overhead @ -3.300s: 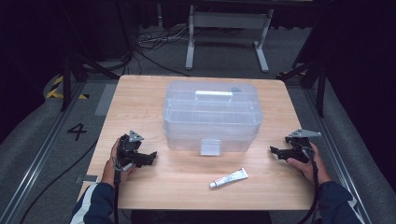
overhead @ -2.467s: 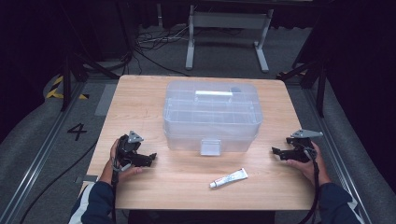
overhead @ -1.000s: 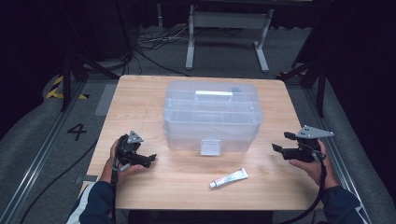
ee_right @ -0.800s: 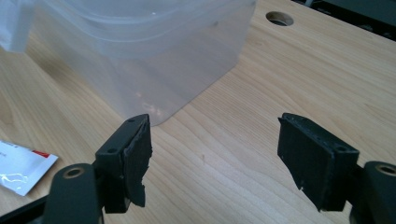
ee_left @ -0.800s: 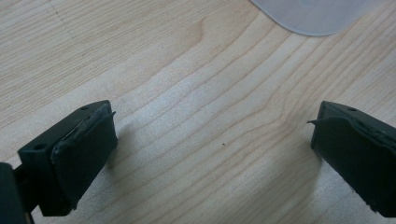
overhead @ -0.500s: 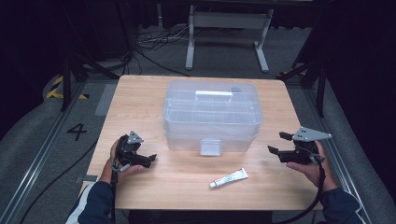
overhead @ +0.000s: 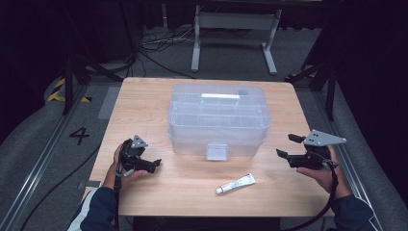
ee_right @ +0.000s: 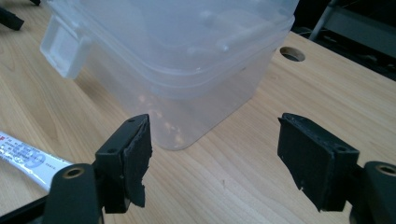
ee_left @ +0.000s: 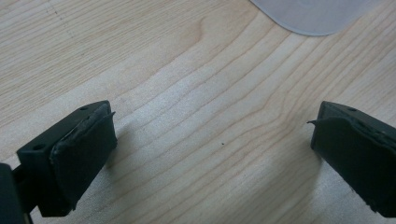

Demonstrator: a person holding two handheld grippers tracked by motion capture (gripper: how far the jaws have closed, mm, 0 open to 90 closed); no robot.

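Resting on the table (overhead: 144,96), the left gripper (ee_left: 210,144) has its jaws apart over bare wood, the box (overhead: 217,120) off to its right. The tube (overhead: 235,184) lies between the grippers: light, soft, likely slippery, best pinched across its middle. The right gripper (ee_right: 212,161) gapes empty just before the box's corner, the tube at its left.

A black numeral "4" (overhead: 79,135) stood painted on the grey floor (overhead: 43,144) to the left of the surface (overhead: 144,103), beside the metal rail. A small white tube (overhead: 235,183) lay on the surface in front of the clear box; it carried red and dark print, but the lettering was too small and blurred to be read in either the high view or the right gripper view.
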